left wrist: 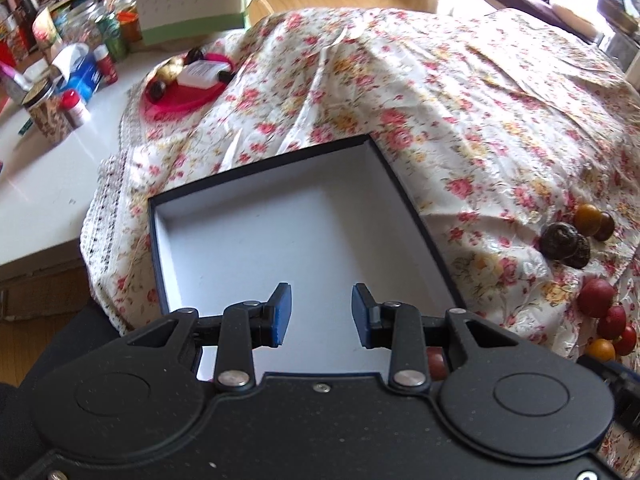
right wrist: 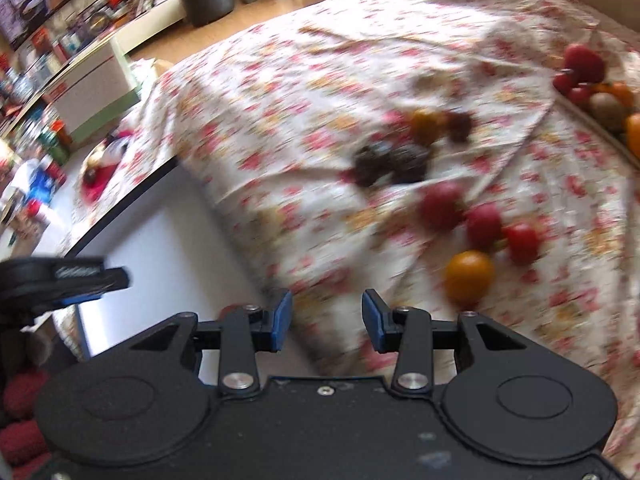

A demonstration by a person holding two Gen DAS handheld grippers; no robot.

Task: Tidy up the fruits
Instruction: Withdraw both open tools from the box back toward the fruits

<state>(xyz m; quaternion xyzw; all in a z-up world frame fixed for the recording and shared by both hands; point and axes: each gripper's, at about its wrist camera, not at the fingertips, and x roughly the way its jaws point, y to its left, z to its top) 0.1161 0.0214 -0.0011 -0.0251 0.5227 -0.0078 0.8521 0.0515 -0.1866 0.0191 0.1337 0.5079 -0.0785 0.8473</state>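
Here, left gripper (left wrist: pixel 321 314) above empty box (left wrist: pixel 280 232), right gripper (right wrist: pixel 326 322) over floral cloth (right wrist: pixel 320 120), both jaws parted, gripping nothing.

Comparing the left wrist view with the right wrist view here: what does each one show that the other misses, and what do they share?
Only the left wrist view shows the whole bare white floor of the dark-rimmed box under the open, empty left tongs. Only the right wrist view shows the heap of fruit at the far right edge, beyond its own open, empty right tongs. Both show the floral cloth, the loose red, orange and dark fruits and the pink tray.
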